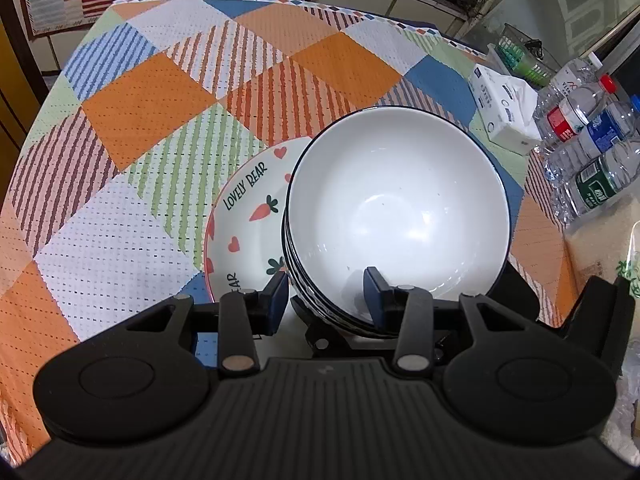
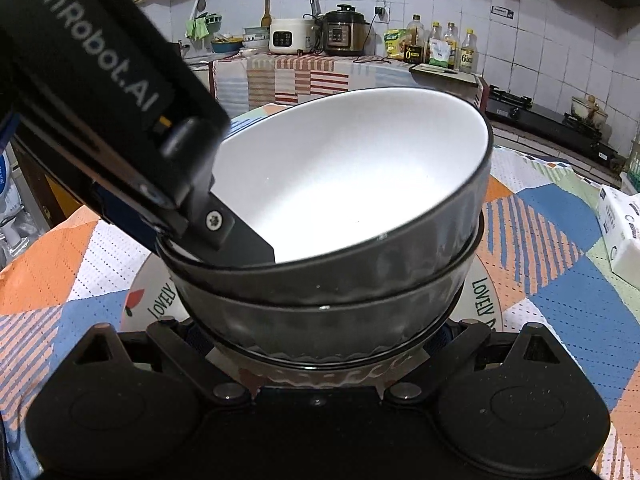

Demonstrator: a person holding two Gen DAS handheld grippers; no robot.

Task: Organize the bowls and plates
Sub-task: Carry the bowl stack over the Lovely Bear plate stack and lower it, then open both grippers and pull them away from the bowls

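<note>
A stack of nested bowls [image 1: 400, 200], white inside and dark outside, sits low over a white "LOVELY BEAR" plate [image 1: 248, 200] with carrots and hearts. Whether the stack [image 2: 340, 184] rests on the plate [image 2: 484, 300] is hidden. My left gripper [image 1: 326, 296] is shut on the stack's near rim, with one blue pad inside the top bowl and the other outside; one of its fingers [image 2: 240, 244] shows in the right wrist view. My right gripper [image 2: 318, 338] straddles the bottom bowl just above the plate. Its blue pads sit against both sides, mostly hidden by the bowl.
A checked orange, blue and green cloth [image 1: 140, 120] covers the table. At its right edge stand a tissue pack [image 1: 504, 112], several water bottles [image 1: 588, 148] and a green basket [image 1: 520, 56]. Behind the table runs a kitchen counter with a rice cooker [image 2: 288, 36] and a gas stove [image 2: 548, 116].
</note>
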